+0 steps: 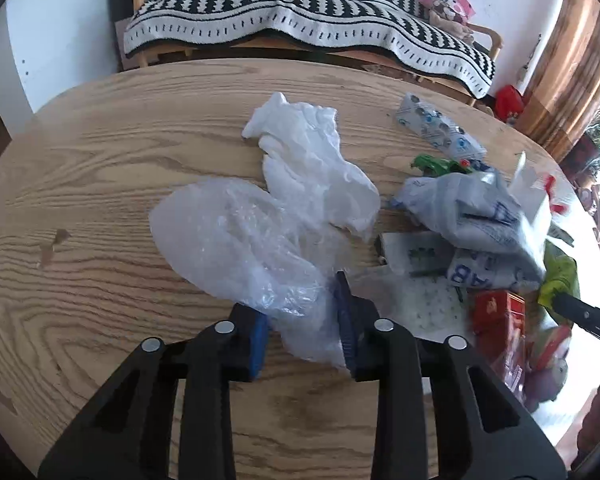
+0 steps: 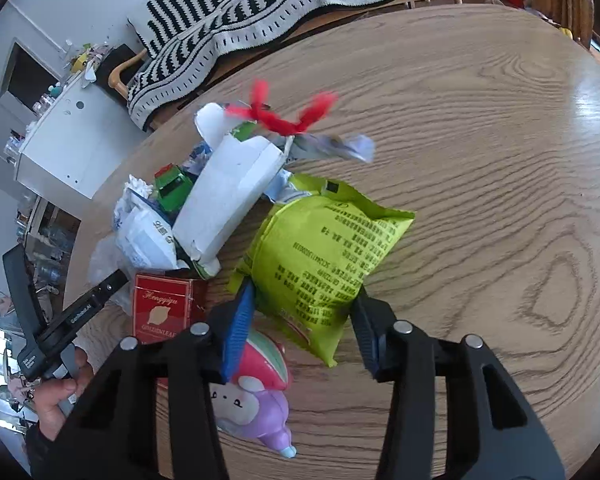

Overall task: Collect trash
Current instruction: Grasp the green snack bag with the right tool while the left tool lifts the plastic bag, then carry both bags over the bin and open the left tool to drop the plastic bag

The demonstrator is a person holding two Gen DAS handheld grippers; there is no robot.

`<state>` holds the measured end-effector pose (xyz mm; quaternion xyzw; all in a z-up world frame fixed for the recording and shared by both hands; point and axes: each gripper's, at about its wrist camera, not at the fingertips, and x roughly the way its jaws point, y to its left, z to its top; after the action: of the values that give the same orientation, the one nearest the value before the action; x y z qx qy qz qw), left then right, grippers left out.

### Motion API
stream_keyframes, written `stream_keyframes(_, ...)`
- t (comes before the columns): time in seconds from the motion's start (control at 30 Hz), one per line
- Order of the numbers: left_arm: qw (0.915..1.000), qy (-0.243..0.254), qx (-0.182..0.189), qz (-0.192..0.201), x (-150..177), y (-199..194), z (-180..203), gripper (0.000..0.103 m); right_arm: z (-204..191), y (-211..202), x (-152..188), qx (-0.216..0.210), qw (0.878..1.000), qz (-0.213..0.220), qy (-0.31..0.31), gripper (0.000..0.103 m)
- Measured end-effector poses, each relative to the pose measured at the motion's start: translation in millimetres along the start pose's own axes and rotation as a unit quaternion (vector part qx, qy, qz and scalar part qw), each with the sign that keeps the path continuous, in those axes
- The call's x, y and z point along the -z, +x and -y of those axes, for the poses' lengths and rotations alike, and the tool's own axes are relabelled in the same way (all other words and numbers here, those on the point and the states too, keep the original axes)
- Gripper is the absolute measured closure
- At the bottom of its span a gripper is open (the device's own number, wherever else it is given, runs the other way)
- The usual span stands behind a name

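Note:
A clear plastic bag (image 1: pixel 236 240) lies crumpled on the round wooden table (image 1: pixel 100 160). My left gripper (image 1: pixel 304 332) is shut on its near end, blue pads pinching the film. A white plastic bag (image 1: pixel 312 168) lies just beyond it. In the right wrist view a lime-green snack bag (image 2: pixel 324 256) with black print sits between the pads of my right gripper (image 2: pixel 300 332), which is shut on its near corner. Left of it lies a pile of trash: a white carton (image 2: pixel 228 200), a red box (image 2: pixel 160 308), crumpled printed wrappers (image 1: pixel 480 216) and a red ribbon (image 2: pixel 284 116).
A pink and purple plush toy (image 2: pixel 260 400) lies under my right gripper's left finger. A green toy car (image 2: pixel 172 188) sits in the pile. A hand (image 2: pixel 60 400) holds the left gripper's handle at lower left. A bench with a striped blanket (image 1: pixel 300 12) stands behind the table.

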<state>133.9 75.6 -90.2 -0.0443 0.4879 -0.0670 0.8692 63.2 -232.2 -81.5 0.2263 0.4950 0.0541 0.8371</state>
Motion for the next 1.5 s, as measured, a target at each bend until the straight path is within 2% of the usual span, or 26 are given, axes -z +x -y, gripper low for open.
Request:
stream_keyframes(0.13,0.9998,0.006,-0.002,0.019,2.8,-20.3,2.5,0.082,-0.4,-21.4,1.6,-0.005,1.0,0.021,-0.01,0.064)
stream_keyframes(0.27,0.9981,-0.002,-0.011,0.06,5.3,-55.4,2.1,0.083,1.3,-46.8,5.7,-0.009,0.999,0.044,-0.02,0.065)
stream_keyframes(0.4,0.9955,-0.017,-0.001,0.094,5.9,-81.9,13.4,0.083,11.7,-76.8,14.7,-0.003,0.997,0.065,-0.028,0.065)
stream_keyframes(0.53,0.9936,0.009,0.031,0.109,5.7,-96.2,60.0,0.083,32.2,-110.8,21.6,0.024,0.995,0.092,-0.026,0.065)
stream_keyframes(0.63,0.9899,0.045,0.073,0.113,12.1,-106.7,114.3,0.083,58.8,-141.7,30.6,0.056,0.991,0.116,-0.022,0.065)
stream_keyframes(0.73,0.9818,0.092,0.117,0.118,25.5,-118.9,178.2,0.083,92.9,-172.9,41.0,0.09,0.986,0.137,-0.011,0.065)
stream_keyframes(0.9,0.9578,0.184,0.194,0.105,66.7,-129.4,295.3,0.083,167.9,-229.1,70.7,0.146,0.974,0.169,0.028,0.065)
stream_keyframes(1.03,0.9326,0.247,0.252,0.077,110.8,-127.7,382.6,0.083,224.0,-265.2,97.4,0.193,0.961,0.185,0.066,0.065)
stream_keyframes(1.1,0.9162,0.279,0.282,0.056,137.7,-121.2,428.8,0.083,259.1,-281.0,113.2,0.206,0.956,0.186,0.097,0.065)
stream_keyframes(1.17,0.9054,0.302,0.295,0.038,159.1,-112.3,461.2,0.083,288.3,-290.9,125.9,0.215,0.951,0.185,0.124,0.065)
stream_keyframes(1.3,0.8889,0.338,0.309,-0.008,205.1,-83.2,520.4,0.082,347.6,-300.9,153.5,0.225,0.942,0.171,0.183,0.065)
stream_keyframes(1.4,0.8789,0.359,0.311,-0.043,229.4,-60.9,548.8,0.082,381.5,-296.1,169.6,0.226,0.938,0.148,0.218,0.065)
stream_keyframes(1.5,0.8736,0.377,0.301,-0.065,246.1,-33.9,574.5,0.082,407.1,-291.2,181.6,0.227,0.934,0.131,0.242,0.065)
